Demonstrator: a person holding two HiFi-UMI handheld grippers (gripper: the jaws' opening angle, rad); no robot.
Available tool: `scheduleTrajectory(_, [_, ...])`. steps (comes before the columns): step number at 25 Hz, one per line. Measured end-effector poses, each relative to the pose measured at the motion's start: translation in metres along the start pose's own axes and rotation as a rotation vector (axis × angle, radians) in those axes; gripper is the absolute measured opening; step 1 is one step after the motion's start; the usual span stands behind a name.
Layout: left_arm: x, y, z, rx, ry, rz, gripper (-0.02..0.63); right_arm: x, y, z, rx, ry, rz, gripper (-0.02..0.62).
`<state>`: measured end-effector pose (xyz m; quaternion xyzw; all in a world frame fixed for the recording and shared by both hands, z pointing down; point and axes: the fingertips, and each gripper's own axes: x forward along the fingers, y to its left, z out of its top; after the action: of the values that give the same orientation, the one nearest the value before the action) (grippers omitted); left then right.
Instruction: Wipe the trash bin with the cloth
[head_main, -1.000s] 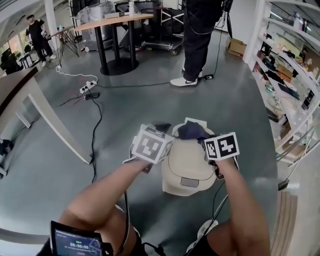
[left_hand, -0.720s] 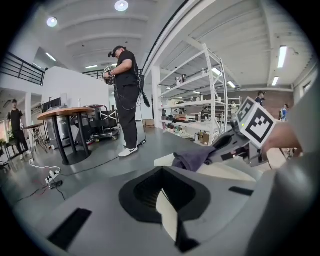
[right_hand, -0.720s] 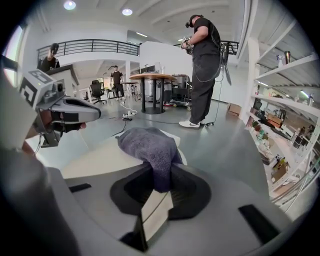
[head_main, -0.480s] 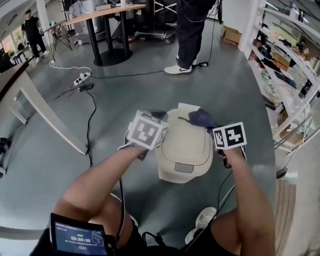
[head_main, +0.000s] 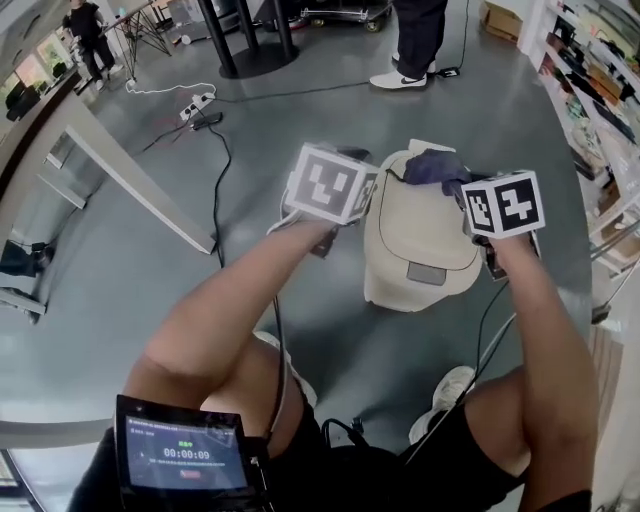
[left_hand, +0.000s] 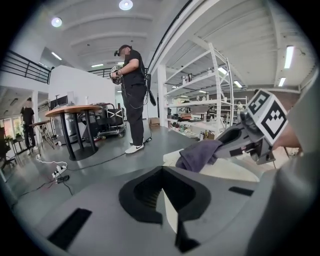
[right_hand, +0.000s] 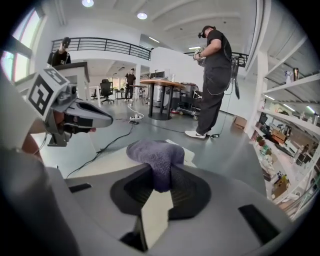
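A beige trash bin (head_main: 415, 245) with a closed lid stands on the grey floor in front of me. A dark blue cloth (head_main: 435, 165) lies bunched on the lid's far right corner. My right gripper (head_main: 478, 200) is shut on the cloth (right_hand: 155, 155), which hangs from between its jaws over the lid (right_hand: 107, 165). My left gripper (head_main: 325, 225) sits against the bin's left side. In the left gripper view its jaws (left_hand: 162, 187) stand close together with a thin strip of the beige bin (left_hand: 171, 215) between them. The right gripper (left_hand: 245, 142) and the cloth (left_hand: 197, 155) show beyond.
A person in dark clothes and white shoes (head_main: 398, 78) stands beyond the bin. Cables and a power strip (head_main: 200, 103) run over the floor at the left, near a slanted white panel (head_main: 130, 170). Shelving (head_main: 600, 90) lines the right side. My own shoe (head_main: 440, 395) is just behind the bin.
The right gripper has dragged the cloth from the lid's far middle towards its far right corner. The left gripper has stayed at the bin's left side. The head camera has tilted further down.
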<state>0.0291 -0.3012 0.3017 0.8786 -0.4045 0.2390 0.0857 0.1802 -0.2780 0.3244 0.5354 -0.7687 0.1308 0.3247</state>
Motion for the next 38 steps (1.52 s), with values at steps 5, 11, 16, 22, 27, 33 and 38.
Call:
scheduleTrajectory(5, [-0.012, 0.015, -0.006, 0.034, -0.003, 0.038, -0.003, 0.006, 0.055, 0.023, 0.000, -0.052, 0.135, 0.064])
scheduleTrajectory(11, [-0.032, 0.027, -0.014, 0.043, 0.000, 0.054, -0.003, 0.013, 0.107, 0.035, -0.027, -0.060, 0.253, 0.065])
scheduleTrajectory(16, [-0.035, 0.030, -0.017, 0.029, -0.009, 0.058, -0.003, 0.030, 0.112, 0.009, -0.101, 0.042, 0.252, 0.065])
scheduleTrajectory(22, [-0.041, 0.029, -0.008, 0.013, -0.027, 0.066, -0.003, 0.028, 0.104, 0.005, -0.076, 0.045, 0.243, 0.065])
scheduleTrajectory(27, [-0.038, 0.017, 0.003, 0.022, -0.039, 0.045, -0.003, 0.021, 0.092, 0.001, -0.062, 0.047, 0.228, 0.066])
scheduleTrajectory(33, [-0.027, -0.002, 0.009, 0.050, -0.039, 0.016, -0.003, 0.007, 0.060, -0.018, -0.028, 0.055, 0.189, 0.066])
scheduleTrajectory(38, [-0.018, -0.019, 0.020, 0.063, -0.053, -0.008, -0.003, -0.009, 0.029, -0.039, 0.021, 0.060, 0.154, 0.066])
